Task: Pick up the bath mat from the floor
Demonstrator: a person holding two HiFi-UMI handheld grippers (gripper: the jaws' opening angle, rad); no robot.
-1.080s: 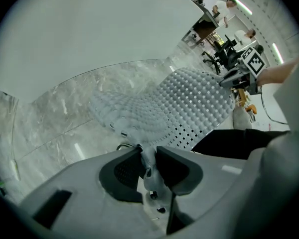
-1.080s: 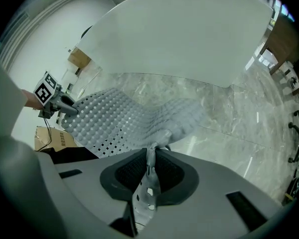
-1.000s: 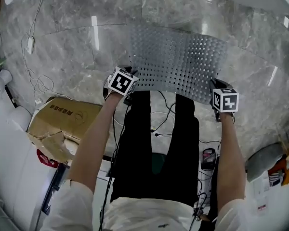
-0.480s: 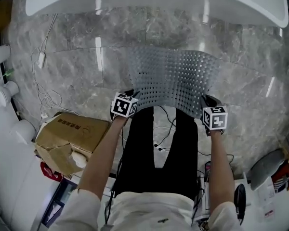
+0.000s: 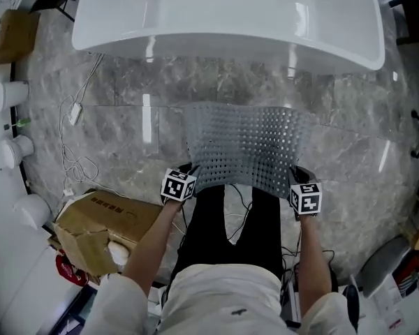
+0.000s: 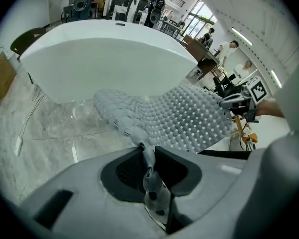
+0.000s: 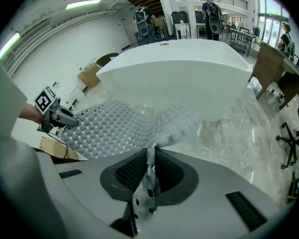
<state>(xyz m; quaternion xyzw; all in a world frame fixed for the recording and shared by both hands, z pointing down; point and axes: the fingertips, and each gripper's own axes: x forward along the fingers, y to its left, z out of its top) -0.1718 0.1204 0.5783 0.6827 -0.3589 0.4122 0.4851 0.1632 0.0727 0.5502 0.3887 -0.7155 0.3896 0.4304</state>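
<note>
A glossy grey marble-patterned floor runs up to a long white bathtub that fills the top of the head view.

The left gripper has its jaws drawn narrow and pinched on the near left corner of the grey, hole-punched rubber bath mat. A fold of the mat stands upright between the ribbed black pads. The right gripper is clamped just as narrowly on the near right corner, where a strip of the dotted mat hangs down through the gap.

The mat stretches as a broad sheet from one gripper to the other and sags a little in the middle. Its near edge is lifted in front of the person's black trousers. From the grippers it reaches away toward the tub, its knobbly underside turned to both gripper views. The far edge curls downward. Whether that edge touches the floor cannot be told.

Further out, a crumpled brown cardboard box lies on the floor to the left of the person's left arm. A thin white cable trails over the tiles beyond it. White cylindrical fittings line the left margin. A flat brown cardboard piece sits at the upper left corner, beside the tub's end.
</note>
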